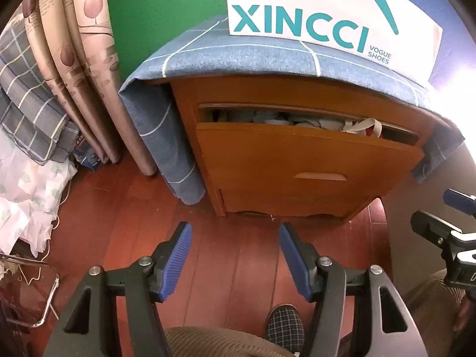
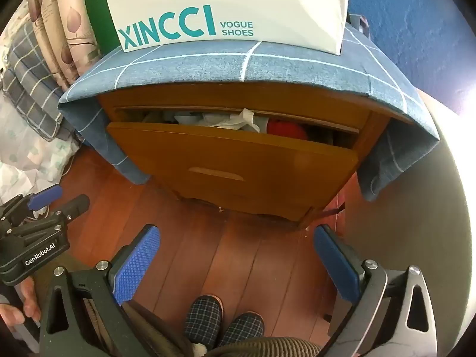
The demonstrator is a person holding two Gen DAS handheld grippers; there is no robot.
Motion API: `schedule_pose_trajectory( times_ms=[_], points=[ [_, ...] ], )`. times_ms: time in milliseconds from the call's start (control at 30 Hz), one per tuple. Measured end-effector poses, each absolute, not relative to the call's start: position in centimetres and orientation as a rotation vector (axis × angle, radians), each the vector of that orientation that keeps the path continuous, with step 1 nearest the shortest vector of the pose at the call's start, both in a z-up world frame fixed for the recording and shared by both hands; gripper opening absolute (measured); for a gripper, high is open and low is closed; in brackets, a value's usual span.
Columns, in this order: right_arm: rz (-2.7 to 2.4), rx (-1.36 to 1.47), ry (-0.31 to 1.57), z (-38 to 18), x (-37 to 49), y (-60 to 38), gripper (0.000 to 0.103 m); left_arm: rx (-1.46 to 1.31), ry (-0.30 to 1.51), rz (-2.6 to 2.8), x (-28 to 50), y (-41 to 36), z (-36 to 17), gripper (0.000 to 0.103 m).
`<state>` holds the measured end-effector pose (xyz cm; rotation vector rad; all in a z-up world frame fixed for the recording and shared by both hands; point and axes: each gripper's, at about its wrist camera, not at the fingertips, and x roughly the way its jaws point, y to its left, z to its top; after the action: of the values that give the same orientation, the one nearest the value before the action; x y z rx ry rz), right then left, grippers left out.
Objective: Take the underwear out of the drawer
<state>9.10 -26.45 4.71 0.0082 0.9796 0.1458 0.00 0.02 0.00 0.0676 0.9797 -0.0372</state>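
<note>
The left gripper [image 1: 235,229] hangs spread and empty over bare floor [image 1: 125,208]; at 12 o'clock the drawer [image 2: 232,160] stands ajar, underwear [image 2: 238,120] heaped along its top edge. Above, a box [image 2: 267,3] reads "XINCCI VOGUE SHOES". The right gripper [image 2: 238,235] gapes wide, empty

You can see only the tops of the clothes [image 2: 235,120] above the drawer front [image 2: 232,154]; which are underwear is unclear. At twelve o'clock the frame crops the shoe bag [image 2: 226,6]. Glare whitens three o'clock.
</note>
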Motion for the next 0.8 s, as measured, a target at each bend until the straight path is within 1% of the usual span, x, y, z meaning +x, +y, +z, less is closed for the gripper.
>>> schedule_pose_trajectory(
  times_ms=[800],
  points=[
    [0.143, 0.061, 0.993, 4.4, 9.1, -27.3, 0.102, 0.073, 1.012, -0.025, 0.4, 0.1, -0.9, 0.063]
  ],
)
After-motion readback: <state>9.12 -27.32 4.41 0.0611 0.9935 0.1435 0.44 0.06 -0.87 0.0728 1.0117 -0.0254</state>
